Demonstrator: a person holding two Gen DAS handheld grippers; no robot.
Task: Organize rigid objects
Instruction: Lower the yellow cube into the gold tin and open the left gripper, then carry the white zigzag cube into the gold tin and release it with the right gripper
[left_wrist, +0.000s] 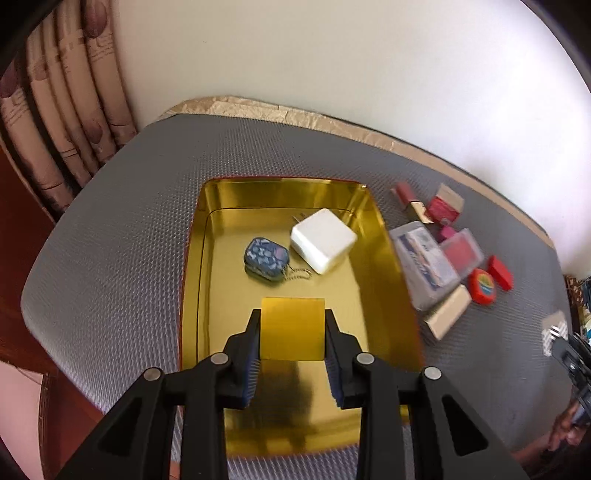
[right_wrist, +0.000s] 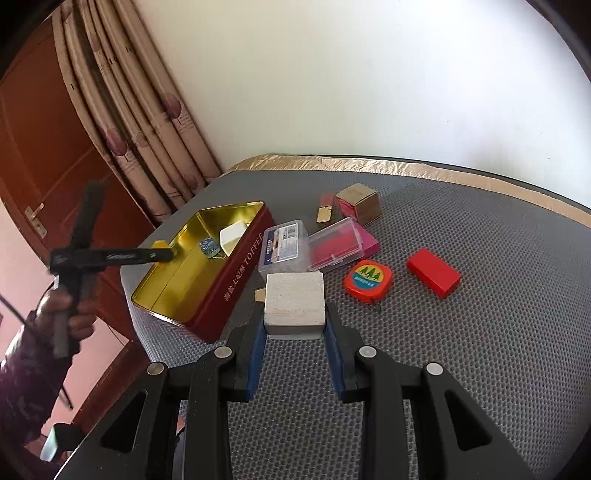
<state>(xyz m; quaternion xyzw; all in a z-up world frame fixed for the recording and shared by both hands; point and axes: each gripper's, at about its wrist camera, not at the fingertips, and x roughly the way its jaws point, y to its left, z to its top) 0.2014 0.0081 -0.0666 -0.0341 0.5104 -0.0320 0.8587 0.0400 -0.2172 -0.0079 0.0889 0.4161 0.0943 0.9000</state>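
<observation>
Left gripper is clamped on a yellow block, pads pressing both its sides, held over the near end of the open gold-lined tin. Reason for the hold: block goes in with the rest, and the near half of the tin floor is bare, so that looks like the drop spot

Already in the tin, toward the far end: white charger with prongs facing away, and a blue patterned case on a bead chain just left of it, the two nearly touching. Both sit well apart from my block, nothing under it

Right gripper is closed on a pale grey block, gripped by its side faces, held just right of the tin's red outer wall. I judge it's lifted off the grey mat, can't confirm the gap

Loose items on the mat, right of the tin: clear box touching the tin wall, clear case with red insert beside it, pink box behind, cardboard cube, lipstick, orange tape measure, red box furthest right

In the way: tin wall stands between the grey block and the tin floor, so it needs to clear the rim. Left gripper sits over the near end, so both can't drop there together
</observation>
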